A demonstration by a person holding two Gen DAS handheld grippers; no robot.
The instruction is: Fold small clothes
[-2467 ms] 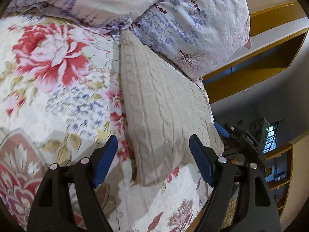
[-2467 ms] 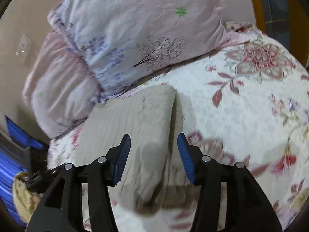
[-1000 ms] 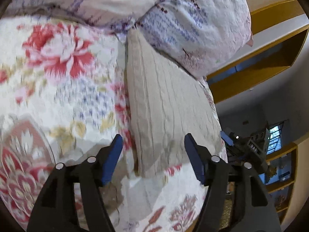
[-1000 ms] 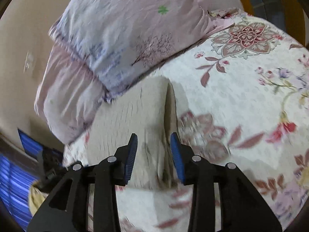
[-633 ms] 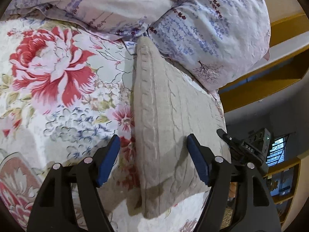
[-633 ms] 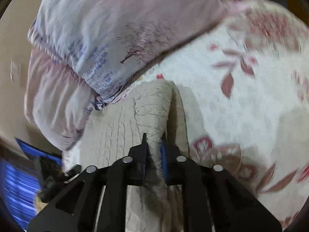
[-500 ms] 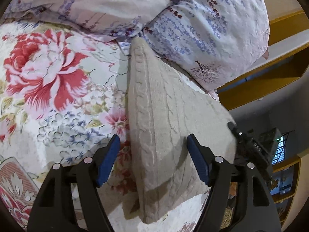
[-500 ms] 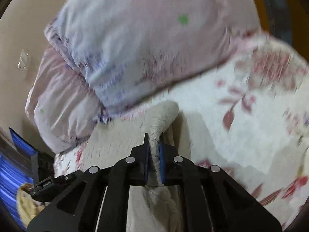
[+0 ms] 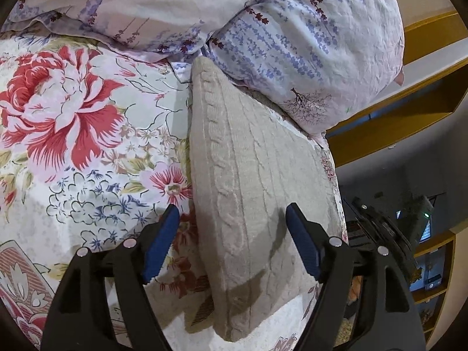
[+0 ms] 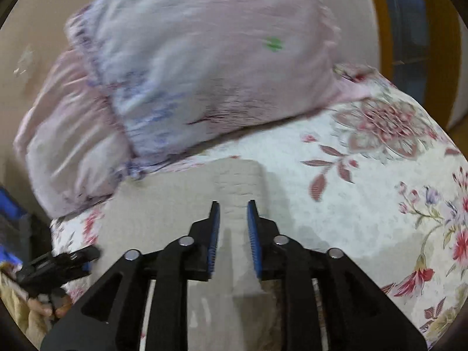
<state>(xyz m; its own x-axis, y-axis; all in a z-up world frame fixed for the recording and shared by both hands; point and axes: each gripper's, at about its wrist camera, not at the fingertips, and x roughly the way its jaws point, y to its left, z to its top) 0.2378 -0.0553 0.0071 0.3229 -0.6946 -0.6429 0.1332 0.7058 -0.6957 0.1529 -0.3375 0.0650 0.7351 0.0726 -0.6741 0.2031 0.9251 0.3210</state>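
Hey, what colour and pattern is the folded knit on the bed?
Plain beige folded knit with a cable-knit texture; the left wrist view shows it best.

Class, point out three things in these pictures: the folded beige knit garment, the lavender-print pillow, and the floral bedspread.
Folded beige knit garment [image 9: 251, 193]: left wrist view, middle of its cable-knit top face.
Lavender-print pillow [image 9: 316, 41]: left wrist view, centre of its printed front.
Floral bedspread [image 10: 365, 199]: right wrist view, bare patch right of the garment.

Two lavender-print pillows [image 9: 307, 44] rest on a floral bedspread [image 9: 73, 131].
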